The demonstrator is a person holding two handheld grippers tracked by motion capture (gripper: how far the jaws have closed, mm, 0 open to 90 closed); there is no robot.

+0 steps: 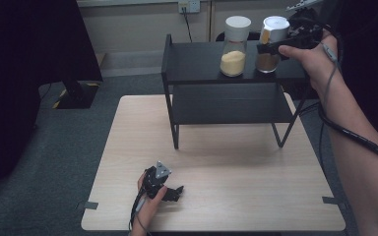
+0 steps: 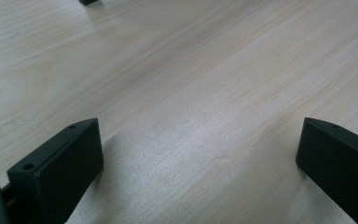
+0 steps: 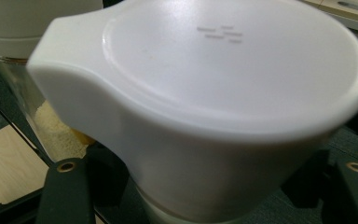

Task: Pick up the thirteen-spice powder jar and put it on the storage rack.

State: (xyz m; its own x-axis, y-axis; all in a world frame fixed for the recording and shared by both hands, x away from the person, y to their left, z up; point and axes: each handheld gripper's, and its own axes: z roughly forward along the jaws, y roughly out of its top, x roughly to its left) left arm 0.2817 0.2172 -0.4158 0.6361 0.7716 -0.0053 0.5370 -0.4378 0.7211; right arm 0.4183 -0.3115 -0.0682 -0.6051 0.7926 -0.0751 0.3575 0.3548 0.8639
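A black two-tier shelf [image 1: 197, 64] stands at the back of the wooden table [image 1: 226, 162]. Two glass jars with white lids are on its top tier. The left jar [image 1: 234, 46] holds yellow grains, and it shows behind the other jar in the right gripper view [image 3: 51, 126]. The right jar [image 1: 267, 61] holds brown powder, and its white lid [image 3: 223, 70] looms large in the right gripper view. My right gripper [image 1: 268, 49] [image 3: 209, 186] is shut on this brown jar just below the lid. Near the table's front left, my left gripper [image 1: 173, 192] [image 2: 198, 158] rests low over the wood, open, with nothing between its fingers.
The shelf's lower tier [image 1: 231, 105] is bare. A dark stand with a striped base [image 1: 74, 93] sits on the grey floor at the left. A cable [image 1: 354, 137] trails along my right forearm.
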